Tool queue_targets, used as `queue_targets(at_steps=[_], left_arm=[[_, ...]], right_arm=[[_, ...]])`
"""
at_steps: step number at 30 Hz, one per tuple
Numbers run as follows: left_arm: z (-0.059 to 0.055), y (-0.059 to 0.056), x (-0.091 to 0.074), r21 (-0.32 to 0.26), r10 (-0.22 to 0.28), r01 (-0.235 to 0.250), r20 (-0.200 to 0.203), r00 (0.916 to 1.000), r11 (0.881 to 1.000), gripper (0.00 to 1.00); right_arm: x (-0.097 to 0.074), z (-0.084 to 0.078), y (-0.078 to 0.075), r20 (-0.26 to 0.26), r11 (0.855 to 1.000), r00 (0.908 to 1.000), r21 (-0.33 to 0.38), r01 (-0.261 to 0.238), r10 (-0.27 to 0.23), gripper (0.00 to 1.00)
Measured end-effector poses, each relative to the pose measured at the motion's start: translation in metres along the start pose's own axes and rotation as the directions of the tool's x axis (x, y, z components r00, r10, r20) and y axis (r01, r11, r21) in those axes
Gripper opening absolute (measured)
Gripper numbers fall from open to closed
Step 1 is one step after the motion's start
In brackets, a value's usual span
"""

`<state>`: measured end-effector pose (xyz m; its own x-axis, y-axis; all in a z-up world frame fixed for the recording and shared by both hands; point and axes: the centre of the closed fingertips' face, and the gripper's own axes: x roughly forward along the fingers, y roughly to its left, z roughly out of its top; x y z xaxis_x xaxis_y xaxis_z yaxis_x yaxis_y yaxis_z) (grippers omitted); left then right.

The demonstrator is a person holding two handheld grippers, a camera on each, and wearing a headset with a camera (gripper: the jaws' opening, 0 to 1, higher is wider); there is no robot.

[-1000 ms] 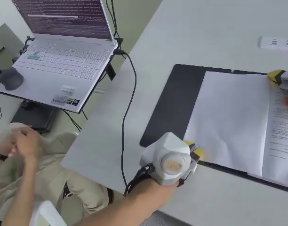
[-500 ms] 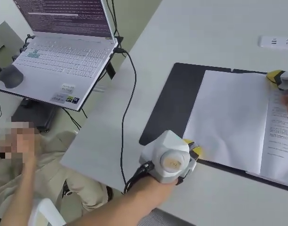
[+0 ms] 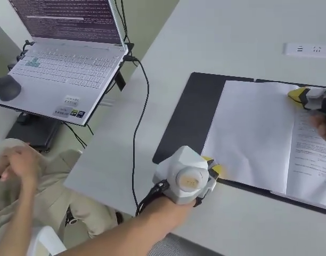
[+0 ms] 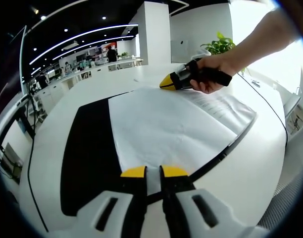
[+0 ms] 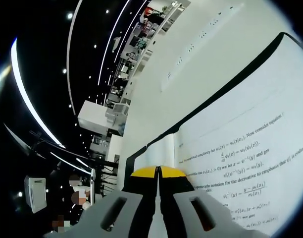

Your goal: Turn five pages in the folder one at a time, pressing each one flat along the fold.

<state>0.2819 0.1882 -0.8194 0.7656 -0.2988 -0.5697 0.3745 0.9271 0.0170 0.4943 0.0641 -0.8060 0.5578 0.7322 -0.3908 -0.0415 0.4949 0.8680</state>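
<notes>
Presently in hand: pressing the turned page (image 3: 253, 133) flat along the fold (image 3: 291, 154).
Folder (image 3: 189, 117): open on the white table (image 3: 232, 37).
Right gripper (image 5: 157, 171): jaws closed together, empty, tips at the fold's far end.
Left gripper (image 4: 153, 172): jaws a slit apart, empty, at the page's near edge.
Next: probably a steady draw down the fold toward the near edge.

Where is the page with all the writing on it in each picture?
Head view: the printed page lies at the far right, just right of the blank page.
Left gripper view: the printed page is at the upper right, beyond the blank page.
Right gripper view: the printed page covers the right side.
Shared landmark: the right tool, whose yellow tips sit on this page near the fold.
</notes>
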Motion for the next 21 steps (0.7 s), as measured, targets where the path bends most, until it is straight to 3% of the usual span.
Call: queue_targets(at_steps=[21], left_arm=[[0.0,0.0,0.0,-0.002,0.002,-0.002,-0.002,1.0,1.0,0.09]], right_arm=[[-0.025,-0.034,0.005,-0.072,0.999,0.9968,0.011,-0.034,0.035,0.0]])
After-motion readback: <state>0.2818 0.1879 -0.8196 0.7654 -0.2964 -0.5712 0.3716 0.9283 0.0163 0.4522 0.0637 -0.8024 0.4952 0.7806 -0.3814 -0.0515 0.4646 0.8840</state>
